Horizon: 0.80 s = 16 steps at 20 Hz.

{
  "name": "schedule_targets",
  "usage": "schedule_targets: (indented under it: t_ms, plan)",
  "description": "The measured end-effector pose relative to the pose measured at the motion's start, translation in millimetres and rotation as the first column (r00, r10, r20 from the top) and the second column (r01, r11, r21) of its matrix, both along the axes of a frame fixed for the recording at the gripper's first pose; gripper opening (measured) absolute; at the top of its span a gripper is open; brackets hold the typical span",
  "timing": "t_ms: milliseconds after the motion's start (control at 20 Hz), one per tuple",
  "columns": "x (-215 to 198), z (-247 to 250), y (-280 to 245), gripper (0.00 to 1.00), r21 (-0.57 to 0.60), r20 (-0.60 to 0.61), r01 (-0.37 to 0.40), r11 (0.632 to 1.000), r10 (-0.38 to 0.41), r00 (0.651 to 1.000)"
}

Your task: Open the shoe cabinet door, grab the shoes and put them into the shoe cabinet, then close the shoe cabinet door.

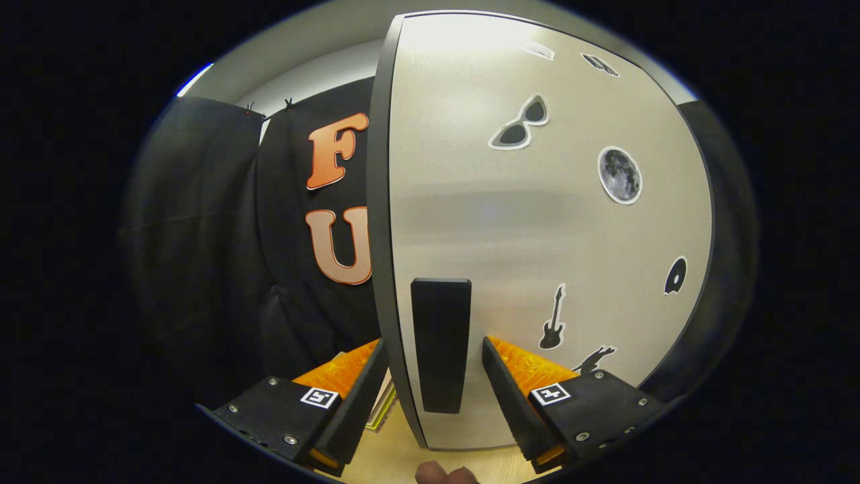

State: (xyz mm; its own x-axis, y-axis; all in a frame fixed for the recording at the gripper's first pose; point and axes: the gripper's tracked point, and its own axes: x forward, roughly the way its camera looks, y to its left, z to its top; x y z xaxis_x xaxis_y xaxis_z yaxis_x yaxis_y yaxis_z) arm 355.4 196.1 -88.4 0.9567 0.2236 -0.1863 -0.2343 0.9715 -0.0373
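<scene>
Cabinet door (pixel 537 222), matte, flat slab handle (pixel 440 343) between spread claw (pixel 435 376) fingers.

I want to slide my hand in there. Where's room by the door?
Crowded: the claw sits open, straddling the cabinet door edge and its dark handle. Free: the wooden floor strip beneath the door, and the dark gap between the door's edge and the booth wall.

Gripper (pixel 435 376) open, fingers straddling the cabinet door (pixel 537 235) edge; black handle (pixel 440 343) sits between them, no finger visibly touching it.
</scene>
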Motion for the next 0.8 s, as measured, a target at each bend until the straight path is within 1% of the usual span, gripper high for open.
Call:
schedule_targets:
  t_ms: [200, 300, 550, 800]
  plan:
    - [-1, -5, 0, 0.89, -0.019, -0.030, 0.003, 1.000, -0.003, 1.000]
    - [-10, -1, 2, 0.89, 0.019, -0.022, 0.000, 1.000, 0.000, 1.000]
    - [-60, 14, -3, 0.89, 0.031, 0.005, -0.019, 0.999, 0.018, 1.000]
    - [-125, 31, -15, 0.89, 0.027, 0.023, -0.022, 0.999, 0.022, 0.999]
